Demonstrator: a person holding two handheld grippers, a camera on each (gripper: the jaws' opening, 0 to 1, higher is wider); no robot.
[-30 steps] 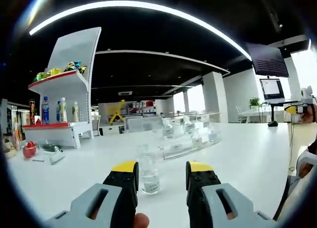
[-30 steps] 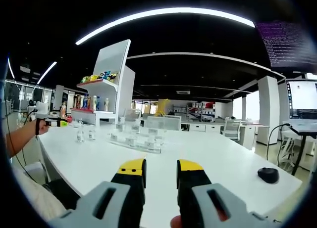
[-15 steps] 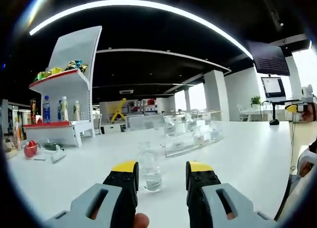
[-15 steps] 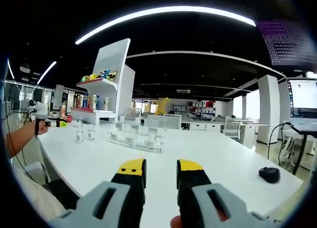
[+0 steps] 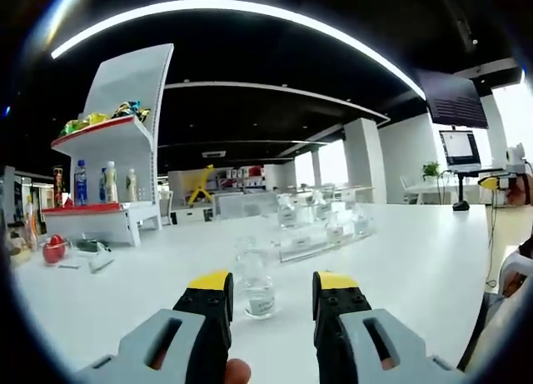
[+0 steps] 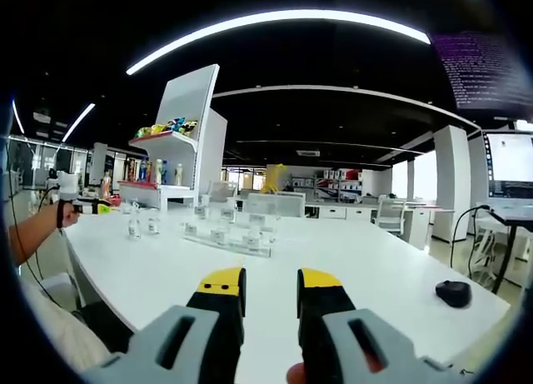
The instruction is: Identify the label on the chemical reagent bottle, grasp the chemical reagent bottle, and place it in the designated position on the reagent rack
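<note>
A clear glass reagent bottle with a white label stands on the white table just ahead of my left gripper, whose yellow-tipped jaws are open and level with the bottle's lower half. Behind it lies the clear reagent rack with several small bottles. In the right gripper view, my right gripper is open over the bare table, with nothing between its jaws. The same rack sits farther off, two loose bottles stand at its left, and the left gripper shows in a person's hand at the far left.
A white display shelf holding drink bottles and snack packs stands at the table's back left, with a red object nearby. A black mouse lies at the table's right edge. A monitor stands at right.
The left gripper has drawn slightly closer to the bottle, which now looks a little larger and lower between the jaws. The right gripper has held still.
</note>
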